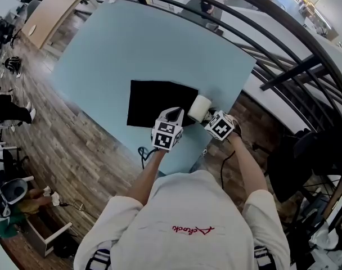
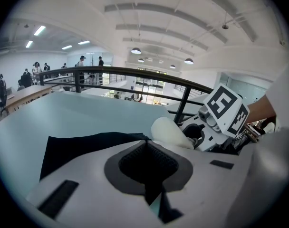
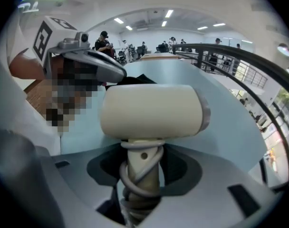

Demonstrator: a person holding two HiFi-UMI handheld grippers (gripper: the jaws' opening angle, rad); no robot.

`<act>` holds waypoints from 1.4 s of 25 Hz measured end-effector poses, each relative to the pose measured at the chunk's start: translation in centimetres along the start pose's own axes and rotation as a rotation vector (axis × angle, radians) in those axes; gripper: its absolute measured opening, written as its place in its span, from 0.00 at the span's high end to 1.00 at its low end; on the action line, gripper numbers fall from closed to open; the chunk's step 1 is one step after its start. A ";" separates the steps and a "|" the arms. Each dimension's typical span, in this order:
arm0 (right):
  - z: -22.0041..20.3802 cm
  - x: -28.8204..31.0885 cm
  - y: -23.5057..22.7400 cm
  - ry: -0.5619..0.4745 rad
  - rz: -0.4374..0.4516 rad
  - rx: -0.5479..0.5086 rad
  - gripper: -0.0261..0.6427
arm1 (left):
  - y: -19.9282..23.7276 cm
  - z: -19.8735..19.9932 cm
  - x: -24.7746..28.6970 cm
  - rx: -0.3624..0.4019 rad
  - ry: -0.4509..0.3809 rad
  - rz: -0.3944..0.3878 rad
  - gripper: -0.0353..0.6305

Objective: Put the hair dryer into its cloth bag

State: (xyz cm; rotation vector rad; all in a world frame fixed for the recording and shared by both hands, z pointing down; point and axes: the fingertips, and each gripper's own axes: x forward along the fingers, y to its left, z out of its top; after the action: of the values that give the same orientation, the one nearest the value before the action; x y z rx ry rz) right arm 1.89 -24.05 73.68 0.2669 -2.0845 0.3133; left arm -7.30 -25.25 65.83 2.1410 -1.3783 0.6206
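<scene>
one cream hair dryer (image 3: 151, 110) is sitting in the right gripper (image 3: 143, 186), whose jaws are standing fairly wide apart and pressing on the dryer's handle from both sides. a grey cord (image 3: 140, 165) is winding round that handle between the pads. the dryer's barrel is lying crosswise above the jaws, over the pale blue table (image 1: 160, 49), just beside the right edge of the black cloth bag (image 1: 157, 103).

most of the bag is lying flat on the table, spread out as a dark rectangle. the left gripper (image 1: 174, 116) is pinching it at its near right edge. those jaws are sitting almost fully together, with a strip of black cloth caught between the pads. whether the bag's mouth is gaping at that edge i cannot tell.

both grippers are working side by side close to the near edge of the table, the dryer's barrel showing between them and the bag's right side. the person's bare forearms are reaching down to them from a white shirt (image 1: 182, 224).

beyond the table a dark metal railing (image 1: 261, 16) is curving round. a wooden floor (image 1: 75, 145) is showing to the left, and several people are standing far off in the hall behind.
</scene>
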 end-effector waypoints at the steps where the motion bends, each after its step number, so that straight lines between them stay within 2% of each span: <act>1: 0.0 0.3 0.1 0.023 0.008 -0.017 0.64 | 0.0 0.0 -0.1 0.001 0.000 -0.002 0.93; 14: -1.1 2.9 0.8 0.250 0.066 -0.220 0.64 | 0.0 -0.1 -0.1 0.004 -0.002 -0.031 0.93; 23: -2.0 2.8 0.1 0.350 0.027 -0.416 0.64 | -0.3 -0.3 0.1 0.007 0.006 -0.045 0.93; 35: -0.7 3.7 0.1 0.360 0.028 -0.469 0.64 | -0.6 -0.2 0.2 0.011 0.004 -0.051 0.93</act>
State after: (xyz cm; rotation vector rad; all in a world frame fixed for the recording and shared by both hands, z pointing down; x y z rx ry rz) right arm 0.55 -23.97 77.19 -0.0958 -1.7435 -0.1107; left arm -6.69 -25.10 66.02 2.1755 -1.3160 0.6141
